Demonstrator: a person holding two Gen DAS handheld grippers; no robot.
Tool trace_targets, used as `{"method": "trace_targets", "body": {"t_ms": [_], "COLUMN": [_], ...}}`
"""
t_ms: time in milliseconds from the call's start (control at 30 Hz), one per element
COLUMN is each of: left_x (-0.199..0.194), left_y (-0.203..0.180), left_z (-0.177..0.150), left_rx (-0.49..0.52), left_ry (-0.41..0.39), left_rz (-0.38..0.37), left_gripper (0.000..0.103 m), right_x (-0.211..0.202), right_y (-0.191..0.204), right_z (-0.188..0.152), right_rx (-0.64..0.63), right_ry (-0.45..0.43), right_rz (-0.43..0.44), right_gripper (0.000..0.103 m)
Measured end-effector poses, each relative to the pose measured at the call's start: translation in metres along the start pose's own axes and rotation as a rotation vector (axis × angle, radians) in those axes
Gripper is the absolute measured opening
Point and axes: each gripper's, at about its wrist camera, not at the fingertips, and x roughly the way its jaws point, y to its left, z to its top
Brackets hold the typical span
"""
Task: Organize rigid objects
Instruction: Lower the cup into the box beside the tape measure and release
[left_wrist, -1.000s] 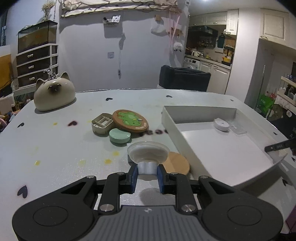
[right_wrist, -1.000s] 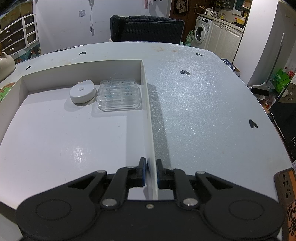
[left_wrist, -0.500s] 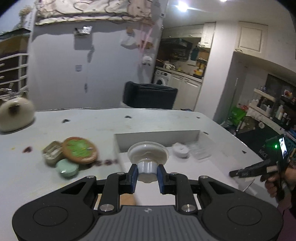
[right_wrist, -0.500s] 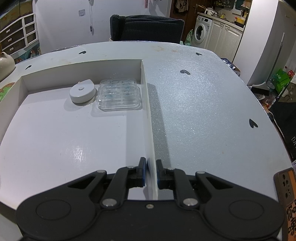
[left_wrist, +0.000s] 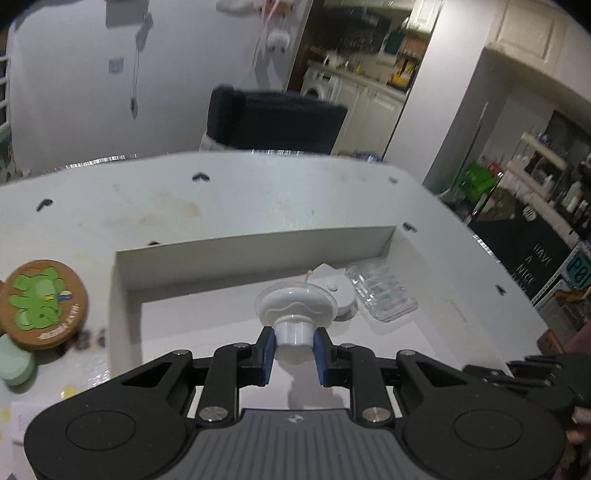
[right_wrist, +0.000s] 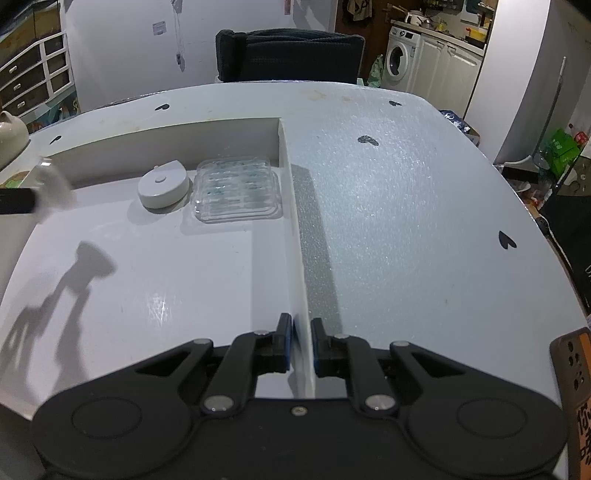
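We hold the white suction cup (left_wrist: 295, 314) by its short stem in our left gripper (left_wrist: 294, 350), both blue pads pressed against the stem. The cup hangs in the air over the inside of the white tray (left_wrist: 255, 247). Its axis runs forward along the gripper fingers, with the wide disc facing away from us towards the tray's far wall. In the right wrist view its shadow lies on the tray floor.

Just beyond the disc, on the tray floor near the far right corner, sit a round white puck (left_wrist: 338, 290) and a clear plastic case (left_wrist: 382, 291), side by side.

Our right gripper (right_wrist: 298, 341) is narrowly closed on the tray's right wall, one finger inside, one outside.

On the tabletop (left_wrist: 240, 199) left of the tray lie a brown frog coaster (left_wrist: 42, 302) and a mint green lid (left_wrist: 14, 363).
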Motion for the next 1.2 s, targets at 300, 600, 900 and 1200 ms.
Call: {"method": "trace_targets", "body": {"t_ms": [300, 600, 900, 1200], "left_x": [0.034, 0.042, 0.048, 0.051], "left_y": [-0.004, -0.009, -0.01, -0.016], "left_z": [0.027, 0.039, 0.034, 0.028], "left_rx": [-0.006, 0.008, 0.005, 0.071], "left_ry": [0.069, 0.047, 0.039, 0.017], "left_rz": [0.049, 0.114, 0.074, 0.115], "left_gripper": [0.027, 0.031, 0.039, 0.03], "right_x": [0.0, -0.001, -0.001, -0.002], "right_y": [-0.002, -0.004, -0.003, -0.003], "right_z": [-0.001, -0.001, -0.001, -0.001], "right_rx": [0.0, -0.001, -0.001, -0.001], "right_ry": [-0.004, -0.004, -0.005, -0.005], "right_rz": [0.014, 0.023, 0.018, 0.017], "right_gripper": [0.011, 0.01, 0.011, 0.011]}}
